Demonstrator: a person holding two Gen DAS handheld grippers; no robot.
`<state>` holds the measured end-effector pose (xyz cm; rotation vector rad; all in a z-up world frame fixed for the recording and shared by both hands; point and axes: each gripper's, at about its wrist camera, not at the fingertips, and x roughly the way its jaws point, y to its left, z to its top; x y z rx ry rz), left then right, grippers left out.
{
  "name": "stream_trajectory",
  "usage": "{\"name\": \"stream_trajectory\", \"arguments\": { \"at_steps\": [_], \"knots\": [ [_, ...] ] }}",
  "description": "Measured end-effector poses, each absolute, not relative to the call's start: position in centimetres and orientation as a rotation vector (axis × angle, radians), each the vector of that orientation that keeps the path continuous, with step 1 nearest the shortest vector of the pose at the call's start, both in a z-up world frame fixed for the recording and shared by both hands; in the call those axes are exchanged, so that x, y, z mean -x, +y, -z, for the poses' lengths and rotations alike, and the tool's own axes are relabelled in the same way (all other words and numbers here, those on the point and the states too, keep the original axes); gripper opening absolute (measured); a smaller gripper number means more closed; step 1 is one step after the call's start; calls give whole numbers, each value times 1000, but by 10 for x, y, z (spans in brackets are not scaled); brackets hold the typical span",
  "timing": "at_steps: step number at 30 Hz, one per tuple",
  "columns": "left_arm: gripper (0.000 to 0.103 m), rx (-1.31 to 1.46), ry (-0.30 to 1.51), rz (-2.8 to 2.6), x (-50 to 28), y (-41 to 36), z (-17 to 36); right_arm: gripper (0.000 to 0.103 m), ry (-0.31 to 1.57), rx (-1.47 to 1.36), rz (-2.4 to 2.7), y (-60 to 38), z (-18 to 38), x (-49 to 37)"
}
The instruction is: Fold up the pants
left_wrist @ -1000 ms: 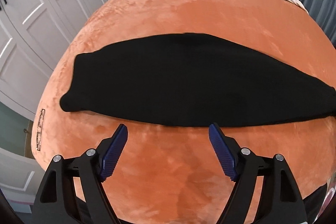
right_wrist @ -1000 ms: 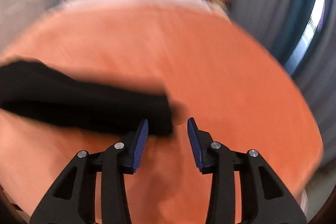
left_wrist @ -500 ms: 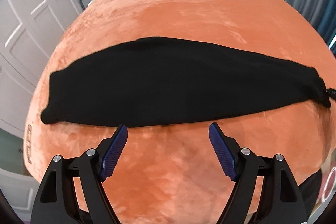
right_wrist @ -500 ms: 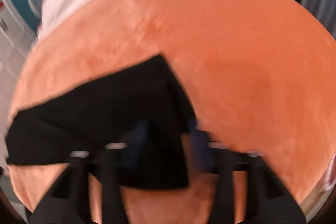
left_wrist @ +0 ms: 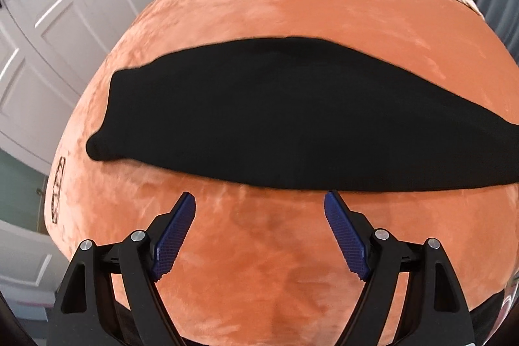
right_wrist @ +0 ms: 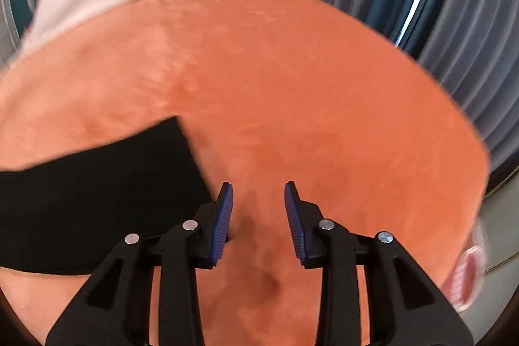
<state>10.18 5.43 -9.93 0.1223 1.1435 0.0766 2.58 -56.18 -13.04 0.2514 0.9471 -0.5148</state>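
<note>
Black pants (left_wrist: 275,119) flat, folded lengthwise | right gripper (right_wrist: 258,209) has released end, opening, empty | left gripper (left_wrist: 259,227) wide, empty | cross-fold next

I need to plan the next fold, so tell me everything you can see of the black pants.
The black pants lie flat on the orange plush bedcover as one long, narrow band, apparently already folded lengthwise. The fabric looks soft, matte and plain. One end is rounded; the other is cut square. Only the bedcover touches them; neither gripper does.
</note>
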Motion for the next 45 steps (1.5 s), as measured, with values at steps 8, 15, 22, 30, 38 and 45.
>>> {"name": "stream_trajectory", "arguments": {
  "at_steps": [8, 15, 22, 30, 38, 45],
  "knots": [
    [79, -137, 1149, -58, -96, 42, 103, 76, 981, -89, 399, -527, 128, -82],
    [81, -167, 1150, -70, -105, 48, 108, 32, 1128, -139, 479, -553, 166, -94],
    [81, 202, 1177, -128, -130, 117, 127, 69, 982, -311, 515, -518, 128, -23],
    [66, 429, 1136, -398, -161, 268, 147, 69, 994, -461, 417, -427, 134, 24],
    [65, 721, 1302, -167, -189, 325, 152, 69, 994, -415, 383, -355, 114, 13],
    [4, 507, 1274, -102, -226, 316, 117, 69, 996, -323, 319, -309, 97, -15]
  ]
}}
